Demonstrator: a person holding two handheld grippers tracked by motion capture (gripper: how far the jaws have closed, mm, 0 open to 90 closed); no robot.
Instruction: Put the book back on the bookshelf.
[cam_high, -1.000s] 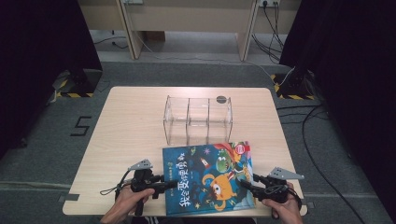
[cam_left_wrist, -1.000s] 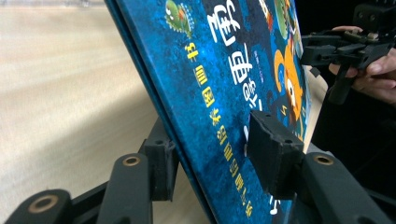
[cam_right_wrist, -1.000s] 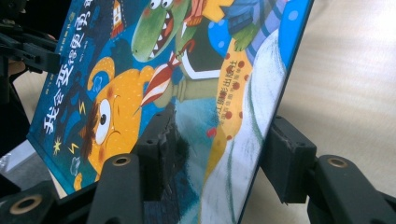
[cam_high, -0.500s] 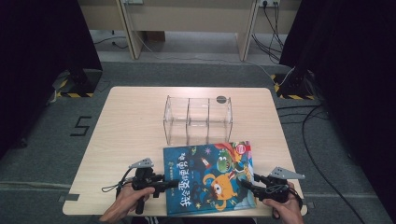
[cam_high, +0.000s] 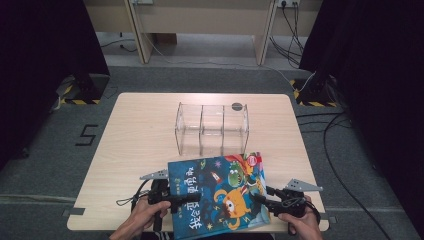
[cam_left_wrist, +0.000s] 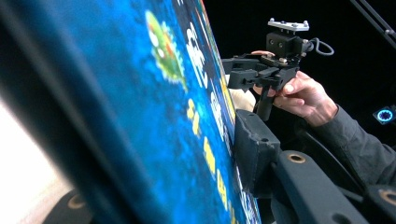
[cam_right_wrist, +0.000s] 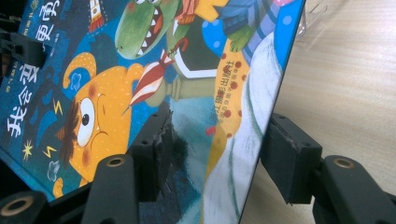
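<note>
A children's picture book (cam_high: 220, 192) with a blue cover, an orange creature and a green crocodile is held over the table's front edge, tilted. My left gripper (cam_high: 179, 198) is shut on its left edge, and in the left gripper view the cover (cam_left_wrist: 140, 93) runs between the jaws. My right gripper (cam_high: 263, 198) is shut on its right edge. In the right gripper view one pad (cam_right_wrist: 154, 149) presses on the cover (cam_right_wrist: 140, 70) and the other pad (cam_right_wrist: 289, 158) sits behind the edge. A hand holds each gripper.
A clear three-compartment organiser (cam_high: 211, 129) stands empty mid-table, just beyond the book. A small dark disc (cam_high: 236, 106) lies behind it. The wooden table (cam_high: 140, 135) has bare room to the left and right. Dark curtains and floor cables surround it.
The book and both grippers have shifted only slightly. Both grips on the book are unchanged.
</note>
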